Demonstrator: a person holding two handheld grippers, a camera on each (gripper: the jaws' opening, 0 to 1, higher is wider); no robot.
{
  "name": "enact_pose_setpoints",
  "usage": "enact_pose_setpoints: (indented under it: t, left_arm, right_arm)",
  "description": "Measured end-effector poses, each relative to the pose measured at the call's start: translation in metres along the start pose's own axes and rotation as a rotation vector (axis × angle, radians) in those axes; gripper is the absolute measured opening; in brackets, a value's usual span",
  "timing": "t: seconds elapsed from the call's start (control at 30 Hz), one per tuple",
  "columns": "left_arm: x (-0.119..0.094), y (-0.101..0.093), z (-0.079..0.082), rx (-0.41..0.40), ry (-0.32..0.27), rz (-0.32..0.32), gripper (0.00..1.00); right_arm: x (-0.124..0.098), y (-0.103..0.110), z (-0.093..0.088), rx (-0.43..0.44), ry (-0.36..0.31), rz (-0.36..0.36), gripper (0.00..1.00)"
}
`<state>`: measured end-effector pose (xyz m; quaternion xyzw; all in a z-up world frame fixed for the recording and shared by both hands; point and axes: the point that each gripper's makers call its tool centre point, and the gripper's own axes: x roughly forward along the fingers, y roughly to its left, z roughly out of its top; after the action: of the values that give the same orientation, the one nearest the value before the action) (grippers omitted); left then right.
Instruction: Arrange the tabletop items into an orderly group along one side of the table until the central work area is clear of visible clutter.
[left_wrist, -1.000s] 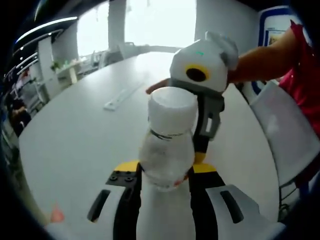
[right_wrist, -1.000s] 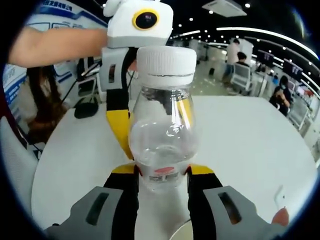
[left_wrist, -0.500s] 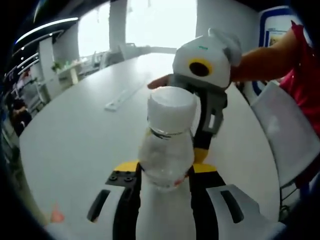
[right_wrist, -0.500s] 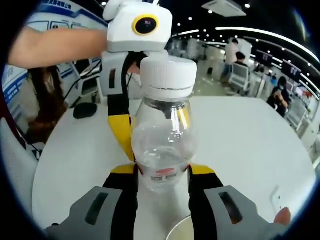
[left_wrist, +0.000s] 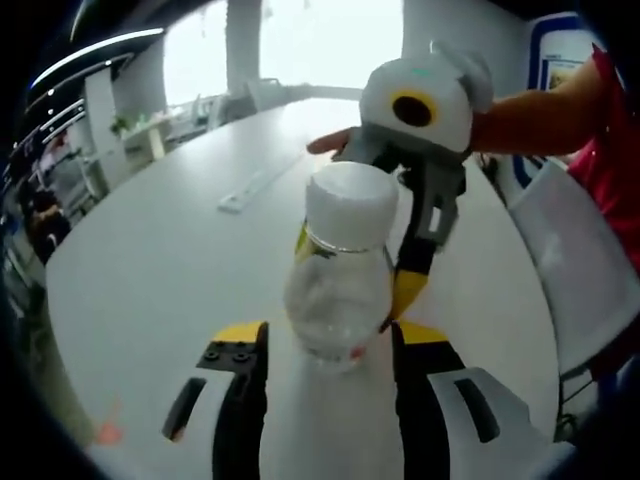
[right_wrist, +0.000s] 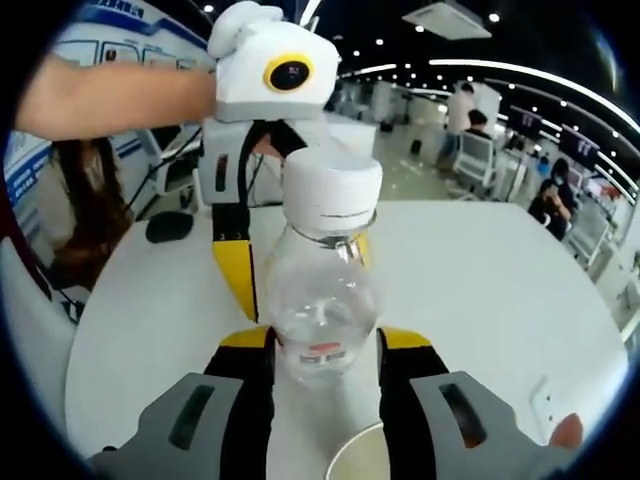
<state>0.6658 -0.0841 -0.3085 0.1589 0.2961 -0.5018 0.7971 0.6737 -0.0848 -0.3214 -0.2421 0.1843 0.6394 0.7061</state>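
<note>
Bottle (left_wrist: 338, 290): clear, white-capped, frame centre, above white worktop (left_wrist: 150, 270).
Left gripper (left_wrist: 330, 400): jaws clamped on bottle.
Right gripper (right_wrist: 325, 385): jaws clamped on bottle.

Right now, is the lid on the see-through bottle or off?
On. The white ribbed cap sits over the neck of the clear plastic bottle, also seen in the left gripper view.

Left gripper view: bottle (left_wrist: 340, 290) upright between the left tongs (left_wrist: 330, 400) at 6 o'clock; right tongs (left_wrist: 405, 290) just behind it at 1 o'clock. Desk (left_wrist: 160, 270) beneath; strip (left_wrist: 255, 185) lying on it at 11 o'clock. Chair (left_wrist: 570, 270) at 3 o'clock.

Right gripper view: cup (right_wrist: 362, 455) at 6 o'clock, before the bottle (right_wrist: 320, 300).
</note>
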Motion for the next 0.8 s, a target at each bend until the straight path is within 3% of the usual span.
enact_pose_setpoints:
  t: [0.2, 0.5, 0.6, 0.7, 0.8]
  left_arm:
    - [-0.009, -0.003, 0.004, -0.020, -0.018, 0.027, 0.54]
    - [-0.018, -0.014, 0.009, -0.064, -0.036, 0.065, 0.69]
    - [-0.024, -0.012, 0.014, -0.086, -0.063, 0.110, 0.79]
    - [-0.031, -0.018, 0.024, -0.105, -0.111, 0.127, 0.81]
    - [-0.035, -0.024, 0.030, -0.103, -0.121, 0.142, 0.84]
  right_arm:
    - [-0.007, 0.000, 0.004, 0.004, 0.002, -0.010, 0.45]
    - [-0.022, 0.002, 0.015, 0.024, -0.025, -0.053, 0.66]
    - [-0.030, 0.002, 0.024, 0.029, -0.050, -0.069, 0.72]
    - [-0.037, 0.004, 0.030, 0.025, -0.060, -0.082, 0.75]
    - [-0.044, 0.008, 0.034, 0.029, -0.070, -0.088, 0.77]
